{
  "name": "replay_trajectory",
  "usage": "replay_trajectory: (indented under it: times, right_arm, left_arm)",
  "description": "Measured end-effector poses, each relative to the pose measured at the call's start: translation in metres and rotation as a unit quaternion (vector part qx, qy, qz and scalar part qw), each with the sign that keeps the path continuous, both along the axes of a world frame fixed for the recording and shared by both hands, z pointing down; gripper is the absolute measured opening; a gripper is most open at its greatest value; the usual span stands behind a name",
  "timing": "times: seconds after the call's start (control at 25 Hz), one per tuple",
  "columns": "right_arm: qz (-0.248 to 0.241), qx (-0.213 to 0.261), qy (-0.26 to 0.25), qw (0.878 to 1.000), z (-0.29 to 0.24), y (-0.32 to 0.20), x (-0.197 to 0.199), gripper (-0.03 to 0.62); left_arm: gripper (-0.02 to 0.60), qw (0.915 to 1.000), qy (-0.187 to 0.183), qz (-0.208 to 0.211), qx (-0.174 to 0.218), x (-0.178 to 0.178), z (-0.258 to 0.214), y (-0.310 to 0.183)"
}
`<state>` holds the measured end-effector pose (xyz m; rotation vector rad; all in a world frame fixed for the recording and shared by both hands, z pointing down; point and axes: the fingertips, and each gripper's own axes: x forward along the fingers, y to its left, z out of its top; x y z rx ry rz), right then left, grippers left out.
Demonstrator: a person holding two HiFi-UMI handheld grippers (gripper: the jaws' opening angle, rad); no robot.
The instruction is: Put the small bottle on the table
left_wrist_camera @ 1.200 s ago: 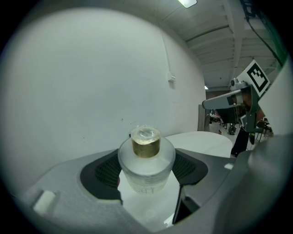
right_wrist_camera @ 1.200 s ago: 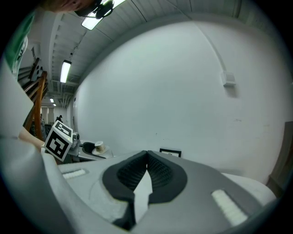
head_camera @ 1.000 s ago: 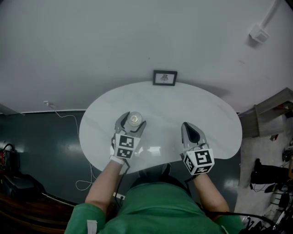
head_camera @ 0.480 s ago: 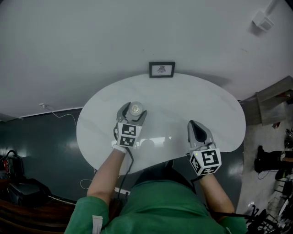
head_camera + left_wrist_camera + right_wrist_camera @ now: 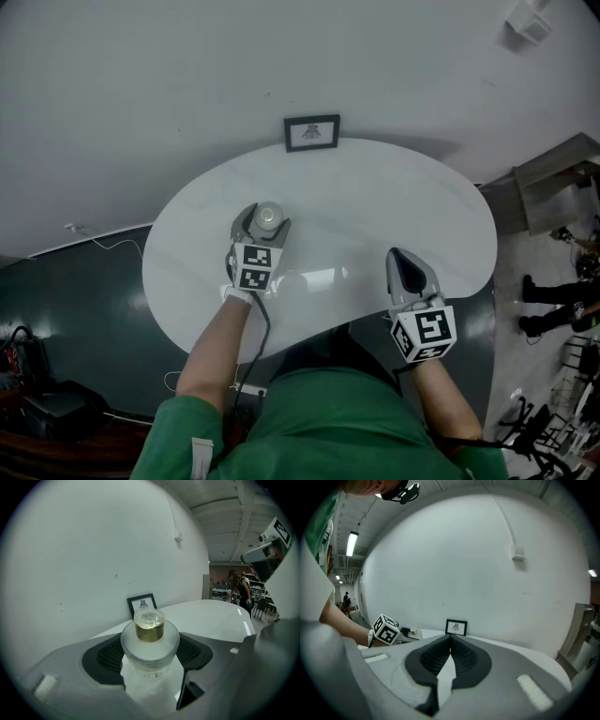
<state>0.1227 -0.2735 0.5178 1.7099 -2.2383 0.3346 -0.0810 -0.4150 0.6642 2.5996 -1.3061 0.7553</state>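
A small clear glass bottle point(image 5: 150, 646) with a gold neck and a clear stopper stands upright between the jaws of the left gripper point(image 5: 262, 225), whose dark ribbed pads point(image 5: 108, 656) are pressed against both sides of its round body. It is held over the left half of a glossy white oval bench point(image 5: 375, 206); whether its base touches the surface cannot be told. The right gripper point(image 5: 405, 262) sits well apart from it, over the near right part of the bench, its jaws brought together with nothing between them. A small black-framed picture point(image 5: 311, 132) stands at the far edge of the bench, against a plain white wall. The person's bare forearms run from green sleeves point(image 5: 183, 431) up to both grippers.
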Motion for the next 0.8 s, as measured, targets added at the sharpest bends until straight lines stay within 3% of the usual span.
replay_trajectory:
  times: [0.56,0.8]
  right_arm:
    - [-0.005,-0.017,0.002,1.0,0.013,0.01,-0.006,-0.005]
    - [-0.004,-0.021,0.003,1.0,0.016,0.012,-0.005,-0.005]
  left_arm:
    - [0.344,0.9992,-0.009,-0.025,-0.031,-0.016,0.039,0.001]
    - [0.344,0.9991,-0.015,-0.015,-0.038,-0.011,0.052,0.018]
